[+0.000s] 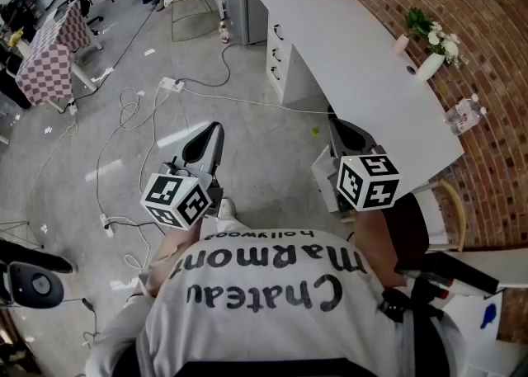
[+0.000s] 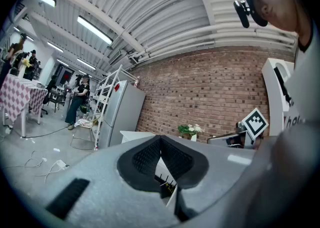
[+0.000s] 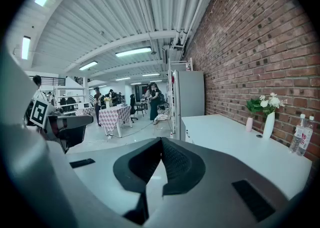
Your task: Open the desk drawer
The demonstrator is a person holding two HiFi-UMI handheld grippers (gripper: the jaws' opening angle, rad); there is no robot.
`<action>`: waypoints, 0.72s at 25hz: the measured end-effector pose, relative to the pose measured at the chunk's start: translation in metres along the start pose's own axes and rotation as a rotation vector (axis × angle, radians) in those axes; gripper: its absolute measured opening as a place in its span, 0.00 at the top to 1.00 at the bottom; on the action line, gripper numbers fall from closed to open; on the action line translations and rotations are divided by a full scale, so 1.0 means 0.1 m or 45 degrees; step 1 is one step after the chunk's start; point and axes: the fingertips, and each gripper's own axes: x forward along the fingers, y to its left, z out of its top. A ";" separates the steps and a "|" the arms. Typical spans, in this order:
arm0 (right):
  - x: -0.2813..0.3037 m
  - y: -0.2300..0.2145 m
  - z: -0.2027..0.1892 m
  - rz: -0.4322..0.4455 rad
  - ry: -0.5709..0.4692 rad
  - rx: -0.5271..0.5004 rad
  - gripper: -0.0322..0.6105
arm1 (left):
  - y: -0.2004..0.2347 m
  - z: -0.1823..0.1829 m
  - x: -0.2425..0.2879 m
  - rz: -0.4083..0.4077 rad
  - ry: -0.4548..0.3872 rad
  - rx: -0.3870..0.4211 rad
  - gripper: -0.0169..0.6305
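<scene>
- While both grippers hang in the air in front of the person, nothing on the white desk (image 1: 363, 70) has been touched, so I judge the task to be at its very start.
- The left gripper (image 1: 210, 138) is clenched on nothing. In its own view the two dark pads meet at their tips, with only the room behind them.
- The right gripper (image 1: 342, 134) is likewise clamped together and empty. Its own view shows its pads (image 3: 172, 159) closed tip to tip, looking along the desktop beside the brick wall (image 1: 462, 4).
- The desk drawers (image 1: 276, 54) sit in a stack at the far end of the desk, facing the open floor. Their dark handles show and the fronts look flush, so they read as closed.
- A second white unit (image 1: 323, 176) stands under the near end of the desk, just beside the right gripper. It is partly hidden, and I cannot tell whether it holds a drawer or whether one is pulled out.
- Everything is left to do: pick a drawer, bring a gripper to its handle, part the jaws, close them on the handle and pull.
- On the desktop stand a vase of flowers (image 1: 431, 62) and water bottles (image 1: 464, 113), well apart from either gripper.
</scene>
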 end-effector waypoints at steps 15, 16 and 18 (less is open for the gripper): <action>0.69 0.13 0.20 0.023 0.006 0.105 0.93 | 0.72 0.15 0.26 -0.010 0.015 -0.034 0.95; 0.78 0.15 0.24 0.026 0.003 0.116 0.93 | 0.81 0.19 0.29 -0.013 0.009 -0.037 0.95; 0.97 0.20 0.31 0.025 0.000 0.128 0.93 | 1.01 0.26 0.35 -0.010 -0.001 -0.039 0.95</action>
